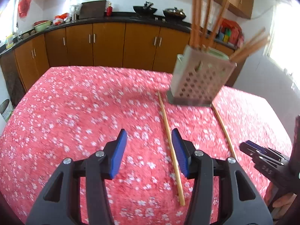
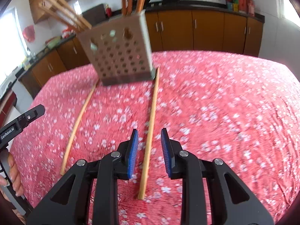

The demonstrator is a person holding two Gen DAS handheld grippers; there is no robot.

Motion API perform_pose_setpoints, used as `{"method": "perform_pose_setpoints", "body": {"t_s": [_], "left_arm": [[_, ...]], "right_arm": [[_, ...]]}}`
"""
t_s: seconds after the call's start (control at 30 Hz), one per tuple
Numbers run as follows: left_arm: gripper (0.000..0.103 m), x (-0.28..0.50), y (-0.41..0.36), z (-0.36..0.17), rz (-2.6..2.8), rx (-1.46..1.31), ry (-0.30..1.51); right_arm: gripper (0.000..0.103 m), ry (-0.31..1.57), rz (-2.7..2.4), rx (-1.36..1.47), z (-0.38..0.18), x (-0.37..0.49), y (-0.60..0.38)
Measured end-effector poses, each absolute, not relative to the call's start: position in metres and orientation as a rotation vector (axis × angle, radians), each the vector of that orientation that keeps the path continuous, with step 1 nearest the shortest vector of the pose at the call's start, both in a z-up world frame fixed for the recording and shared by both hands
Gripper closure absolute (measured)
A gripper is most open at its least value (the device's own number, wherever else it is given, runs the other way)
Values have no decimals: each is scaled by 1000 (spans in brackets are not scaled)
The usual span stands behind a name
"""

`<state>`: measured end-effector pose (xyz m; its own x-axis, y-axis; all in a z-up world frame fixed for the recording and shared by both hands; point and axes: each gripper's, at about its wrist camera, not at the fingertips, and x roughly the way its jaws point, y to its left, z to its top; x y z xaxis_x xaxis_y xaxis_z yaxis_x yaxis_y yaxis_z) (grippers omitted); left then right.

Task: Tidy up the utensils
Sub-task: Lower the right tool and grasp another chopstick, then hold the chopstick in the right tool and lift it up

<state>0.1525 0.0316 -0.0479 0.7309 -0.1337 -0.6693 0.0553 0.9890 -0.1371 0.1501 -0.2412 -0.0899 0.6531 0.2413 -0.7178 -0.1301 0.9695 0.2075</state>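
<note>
Red cloth [image 2: 225,103], chopstick [image 2: 150,131] btwn right jaws

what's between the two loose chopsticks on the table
Only bare tablecloth between the left chopstick and right chopstick, seen in both wrist views.

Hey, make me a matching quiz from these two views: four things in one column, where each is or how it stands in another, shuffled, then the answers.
Things:
1. Perforated utensil holder
2. Chopstick nearer the right tongs
3. Left tongs
4. Wok

Places or states:
A. On the far black counter
B. Open, gripping nothing
C. Standing on the tablecloth, chopsticks inside
D. Lying flat between two blue pads, untouched

Pairs: 1-C, 2-D, 3-B, 4-A
</note>
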Motion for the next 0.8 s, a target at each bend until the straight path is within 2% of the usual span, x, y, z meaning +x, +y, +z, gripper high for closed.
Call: {"method": "perform_pose_setpoints", "body": {"t_s": [0.1,0.17,0.2,0.3,0.5,0.67,0.8], "left_arm": [[53,152,20,-57,-132,-83,779],[53,154,16,-61,-140,-75,800],[53,155,15,-64,-140,-73,809],[55,157,8,-72,-148,-63,837],[81,159,-9,-86,-162,-15,885],[94,162,-17,-96,-129,10,897],[95,167,-7,-97,-95,-3,893]], "right_arm": [[79,872,203,112,-100,156,-234],[92,894,194,101,-108,158,-231],[94,882,186,92,-108,157,-232],[95,876,167,85,-110,155,-235],[95,870,107,135,-112,149,-263],[95,867,102,130,-111,147,-265],[95,865,105,120,-111,148,-263]]}}
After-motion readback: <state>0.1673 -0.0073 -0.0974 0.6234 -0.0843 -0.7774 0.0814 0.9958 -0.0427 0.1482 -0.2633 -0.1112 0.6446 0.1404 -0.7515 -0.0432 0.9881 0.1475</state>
